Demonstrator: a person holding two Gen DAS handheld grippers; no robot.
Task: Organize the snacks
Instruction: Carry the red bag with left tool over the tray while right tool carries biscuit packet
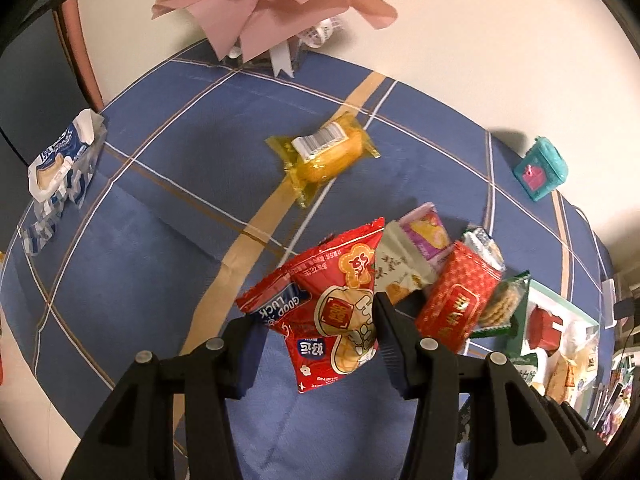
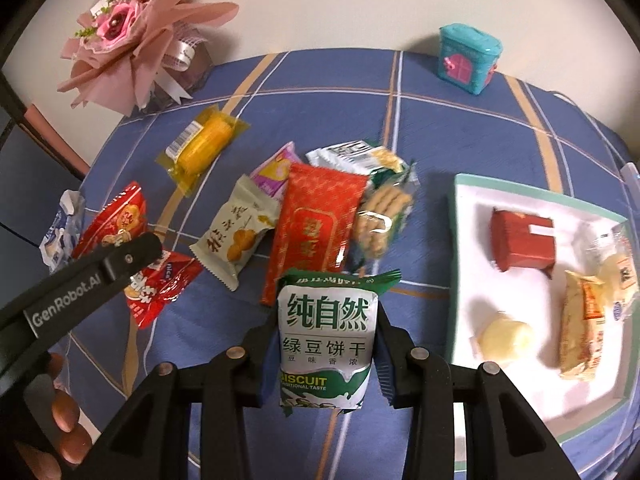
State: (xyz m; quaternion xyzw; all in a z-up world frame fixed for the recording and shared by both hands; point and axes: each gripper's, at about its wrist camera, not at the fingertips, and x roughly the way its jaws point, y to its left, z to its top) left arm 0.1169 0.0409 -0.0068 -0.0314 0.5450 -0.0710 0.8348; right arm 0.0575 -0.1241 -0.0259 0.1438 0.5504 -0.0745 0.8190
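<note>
My left gripper is shut on a red snack packet with gold print, held off the blue checked tablecloth. In the right wrist view the same gripper shows at the left edge with that red packet. My right gripper is shut on a white and green biscuit packet, upright between its pads. Both sit near a heap of snacks: a long red packet, a beige pastry packet, a purple packet and a green cookie pack.
A white tray with a green rim on the right holds a red packet, a pale round pastry and an orange packet. A yellow cake packet, a blue and white packet, a pink bouquet and a teal box stand around. A person's hand holds the left gripper.
</note>
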